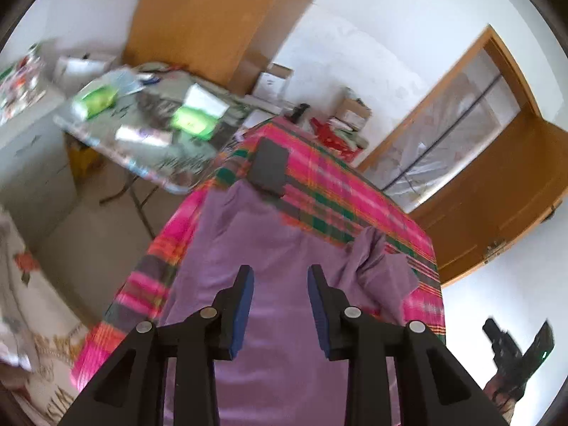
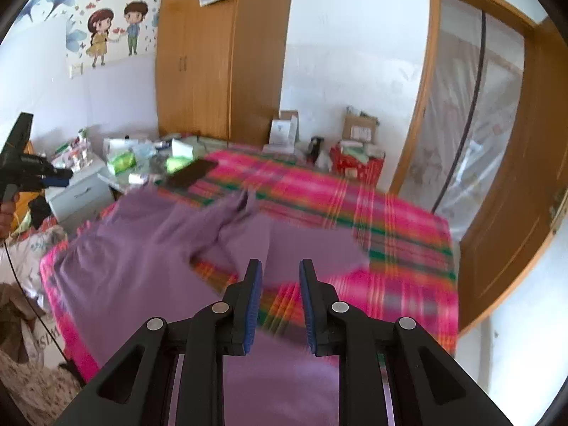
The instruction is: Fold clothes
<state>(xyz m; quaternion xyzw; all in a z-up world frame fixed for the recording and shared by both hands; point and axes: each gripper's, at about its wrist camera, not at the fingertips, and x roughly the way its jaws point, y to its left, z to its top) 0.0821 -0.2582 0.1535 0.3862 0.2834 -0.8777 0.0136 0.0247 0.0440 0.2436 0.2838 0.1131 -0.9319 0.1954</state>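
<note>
The purple garment [image 1: 255, 248] lies spread below both grippers (nothing between either pair of fingers): left gripper [image 1: 280, 273] stands wide, right gripper [image 2: 280, 268] narrower, both empty.

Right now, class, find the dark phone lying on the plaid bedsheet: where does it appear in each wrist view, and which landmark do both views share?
Left wrist view: the phone lies just above centre, beyond the far edge of the purple garment.
Right wrist view: the phone lies left of centre, near the bed's far left edge.
Shared landmark: the wooden wardrobe behind the bed.
</note>
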